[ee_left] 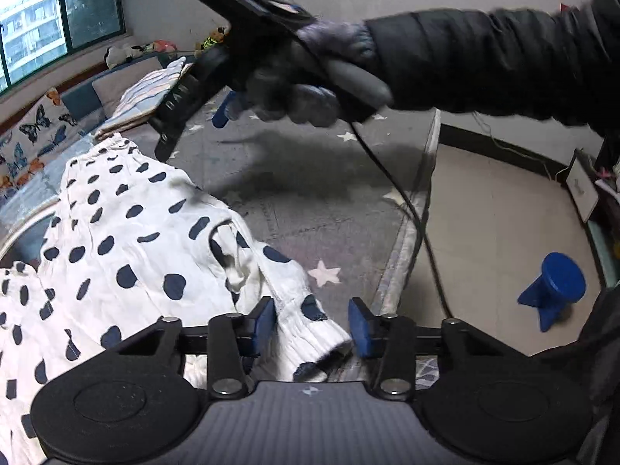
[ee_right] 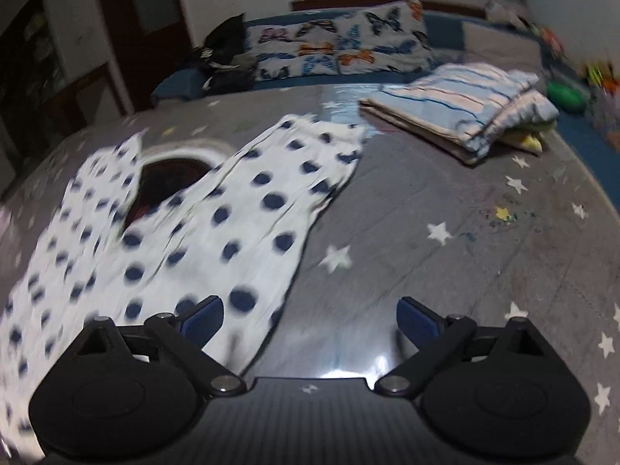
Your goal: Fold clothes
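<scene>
A white garment with dark blue dots (ee_left: pixel 128 232) lies spread on the grey star-print bed cover (ee_left: pixel 310 201). My left gripper (ee_left: pixel 312 325) is open, its blue pads on either side of the garment's ribbed corner (ee_left: pixel 310 329) without pinching it. In the left wrist view the right gripper (ee_left: pixel 193 108) is held in a gloved hand above the cover, beyond the garment. In the right wrist view the garment (ee_right: pixel 201 224) is blurred and lies left of centre. My right gripper (ee_right: pixel 310 321) is wide open and empty above the garment's near edge.
A folded striped blanket (ee_right: pixel 461 104) and butterfly-print pillows (ee_right: pixel 341 50) lie at the far side of the bed. A cable (ee_left: pixel 391 186) hangs from the right gripper. The bed edge (ee_left: pixel 410 240) drops to a tiled floor with a blue object (ee_left: pixel 554 290).
</scene>
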